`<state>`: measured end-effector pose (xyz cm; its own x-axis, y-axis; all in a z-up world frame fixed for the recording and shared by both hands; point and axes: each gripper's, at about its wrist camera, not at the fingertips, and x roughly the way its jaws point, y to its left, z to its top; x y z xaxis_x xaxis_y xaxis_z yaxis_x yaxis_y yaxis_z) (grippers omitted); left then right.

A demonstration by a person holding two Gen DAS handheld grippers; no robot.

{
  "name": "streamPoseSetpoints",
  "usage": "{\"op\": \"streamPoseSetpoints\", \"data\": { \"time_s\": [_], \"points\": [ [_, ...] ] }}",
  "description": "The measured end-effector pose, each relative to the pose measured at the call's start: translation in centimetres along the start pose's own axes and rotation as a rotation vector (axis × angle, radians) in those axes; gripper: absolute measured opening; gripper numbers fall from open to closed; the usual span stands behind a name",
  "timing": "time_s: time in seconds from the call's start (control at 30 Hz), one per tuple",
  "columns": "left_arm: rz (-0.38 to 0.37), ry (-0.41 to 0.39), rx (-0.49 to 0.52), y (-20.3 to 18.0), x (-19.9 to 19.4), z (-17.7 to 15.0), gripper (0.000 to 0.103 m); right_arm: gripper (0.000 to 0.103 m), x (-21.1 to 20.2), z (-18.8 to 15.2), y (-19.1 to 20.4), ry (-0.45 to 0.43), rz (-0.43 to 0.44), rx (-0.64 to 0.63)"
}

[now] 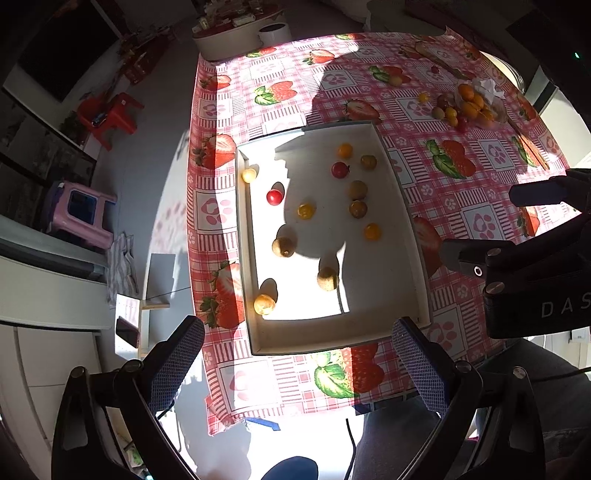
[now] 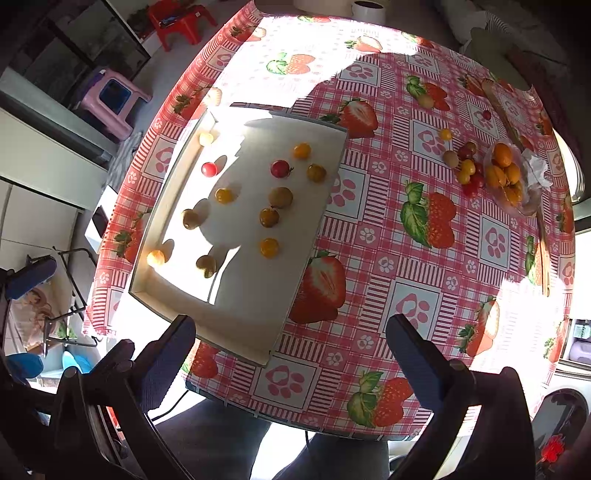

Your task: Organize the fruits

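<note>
A shallow white tray (image 1: 369,334) (image 2: 243,332) lies on the strawberry-print tablecloth (image 1: 280,107) (image 2: 406,302) and holds several small fruits: red, yellow, orange and tan ones. A red cherry tomato (image 1: 273,197) (image 2: 209,169) lies near the tray's left wall. At the far right of the table sits a heap of loose fruits (image 1: 448,112) (image 2: 467,170) beside a clear bag of orange fruits (image 1: 476,103) (image 2: 506,173). My left gripper (image 1: 295,365) hangs open above the tray's near edge. My right gripper (image 2: 291,354) hangs open over the table's near edge, holding nothing; it also shows at the right (image 1: 517,229).
A pink stool (image 1: 81,214) (image 2: 112,98) and a red plastic chair (image 1: 109,116) (image 2: 181,20) stand on the floor left of the table. A white pot (image 1: 274,33) stands beyond the table's far edge. The person's grey-trousered legs (image 2: 229,435) are below the near edge.
</note>
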<state>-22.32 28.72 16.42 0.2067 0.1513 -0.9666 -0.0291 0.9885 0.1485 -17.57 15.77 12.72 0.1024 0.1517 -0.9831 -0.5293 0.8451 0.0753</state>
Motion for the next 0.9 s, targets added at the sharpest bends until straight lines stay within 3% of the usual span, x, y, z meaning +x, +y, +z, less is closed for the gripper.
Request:
{"op": "streamPoseSetpoints", "data": {
  "time_s": [0.9],
  "points": [
    [-0.042, 0.034, 0.027, 0.1, 1.1, 0.5, 0.102, 0.103, 1.0, 0.5, 0.4, 0.03, -0.012, -0.002]
  ]
}}
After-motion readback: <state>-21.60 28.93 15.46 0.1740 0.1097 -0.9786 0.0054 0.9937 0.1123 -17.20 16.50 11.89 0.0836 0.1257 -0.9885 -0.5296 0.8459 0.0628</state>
